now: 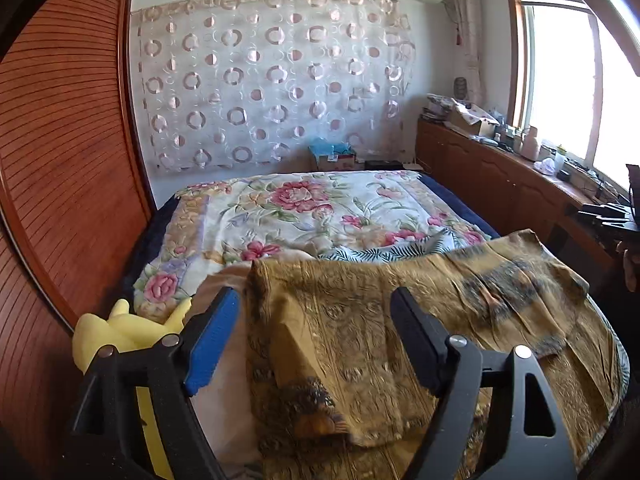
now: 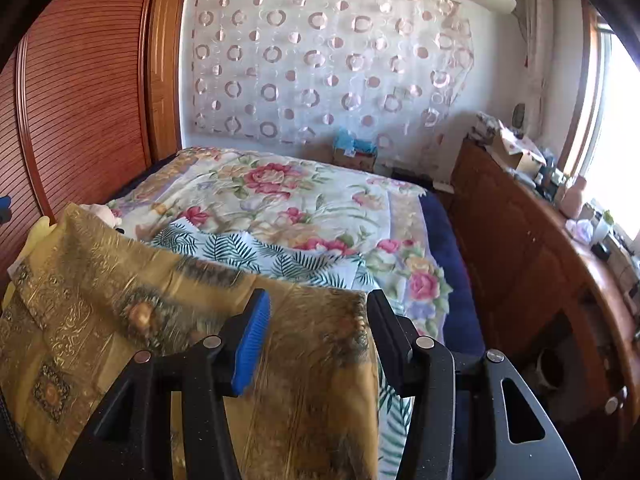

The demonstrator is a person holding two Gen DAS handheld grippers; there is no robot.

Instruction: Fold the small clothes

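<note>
While both your grippers gape, left gripper [image 1: 316,336] wide, right gripper [image 2: 318,344] half, gripping nothing, mustard patterned garment [image 1: 360,320] lies rumpled on bed [image 1: 280,208] near edge; careless pinch grabs leaf-print cloth [image 2: 256,252] beneath, skewing fold.

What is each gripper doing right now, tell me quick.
Left gripper: open, over the mustard patterned garment, gripping nothing.
Right gripper: open, garment between its fingers, not pinched.

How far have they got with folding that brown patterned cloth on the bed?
Partly done: the brown garment lies on the floral bedspread with one flap doubled over. In hand: nothing; the left tool and right tool stand open over it. Left: more folds, and the leaf-print cloth behind.
</note>
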